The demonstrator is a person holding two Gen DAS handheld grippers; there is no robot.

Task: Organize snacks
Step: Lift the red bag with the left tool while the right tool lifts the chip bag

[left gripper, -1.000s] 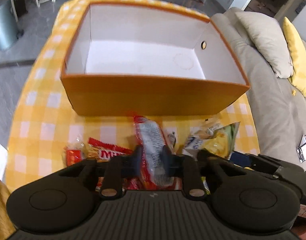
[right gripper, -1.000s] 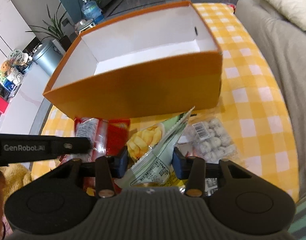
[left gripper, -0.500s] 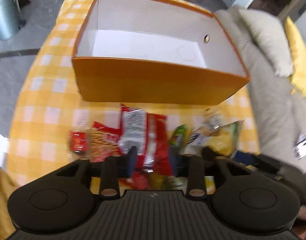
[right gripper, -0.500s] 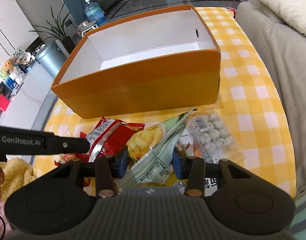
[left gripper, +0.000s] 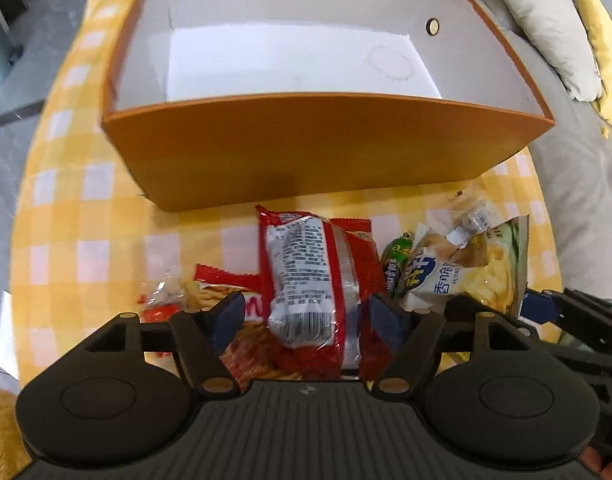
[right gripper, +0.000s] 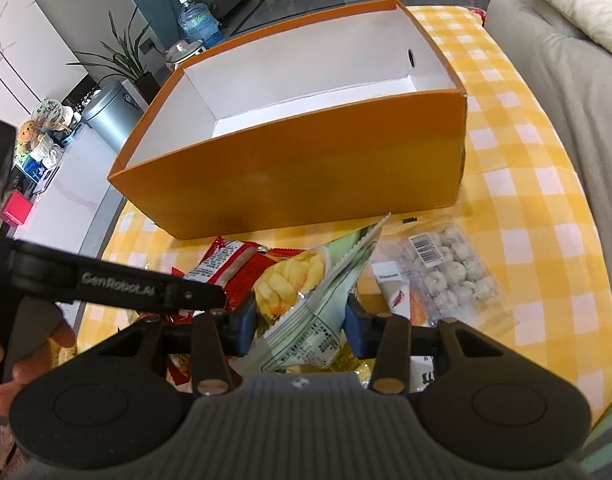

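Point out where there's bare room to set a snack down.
The orange box is bare inside. Checked cloth lies free right of the box, beside the sofa. In front of the box, snack bags crowd the cloth.

Both views are taken from just behind the fingers, looking steeply down and close. The orange box [left gripper: 325,152] and the snack pile on the surface [right gripper: 545,240] are seen in both, from left and right.

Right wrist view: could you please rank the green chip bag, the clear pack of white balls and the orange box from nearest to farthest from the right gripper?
1. Green chip bag, clamped between the right gripper's jaws.
2. Clear pack of white balls, just ahead, to the right.
3. Orange box, farthest, beyond the snacks.
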